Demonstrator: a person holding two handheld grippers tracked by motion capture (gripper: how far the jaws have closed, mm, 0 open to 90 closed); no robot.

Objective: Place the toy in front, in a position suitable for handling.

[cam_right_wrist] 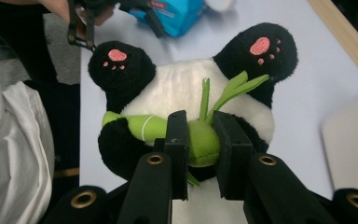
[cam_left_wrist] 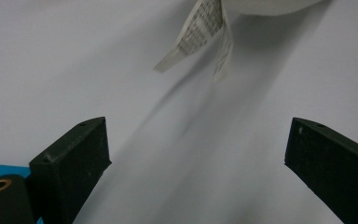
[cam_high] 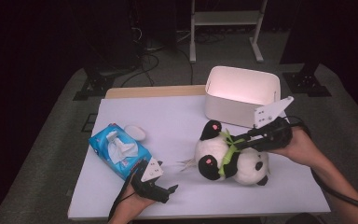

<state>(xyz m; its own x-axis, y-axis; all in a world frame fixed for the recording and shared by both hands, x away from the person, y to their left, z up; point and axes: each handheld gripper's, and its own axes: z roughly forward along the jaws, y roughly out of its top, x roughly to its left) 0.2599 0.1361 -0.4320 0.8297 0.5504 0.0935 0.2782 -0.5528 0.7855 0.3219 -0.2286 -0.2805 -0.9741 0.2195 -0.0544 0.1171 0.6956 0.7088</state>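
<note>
High view: a plush panda (cam_high: 228,156) lies on the white table (cam_high: 168,116), its long axis running from about 10 to 4 o'clock. The right gripper (cam_high: 242,140) reaches in from 3 o'clock, nipping the green bamboo stalk (cam_high: 230,151) across its belly. The white bin (cam_high: 242,95), at 12 o'clock from the panda and just beyond it, looks empty. The right hand is nearer that bin. The left gripper (cam_high: 168,191) rests near the table's front edge, beside the blue tissue pack (cam_high: 119,151).

Left gripper view: its jaws stand wide apart with nothing between them; the panda's paper tag (cam_left_wrist: 200,37) dangles at 12 o'clock.

Right gripper view: the jaws pinch the stalk (cam_right_wrist: 200,140), the panda's feet at 12 o'clock.
</note>
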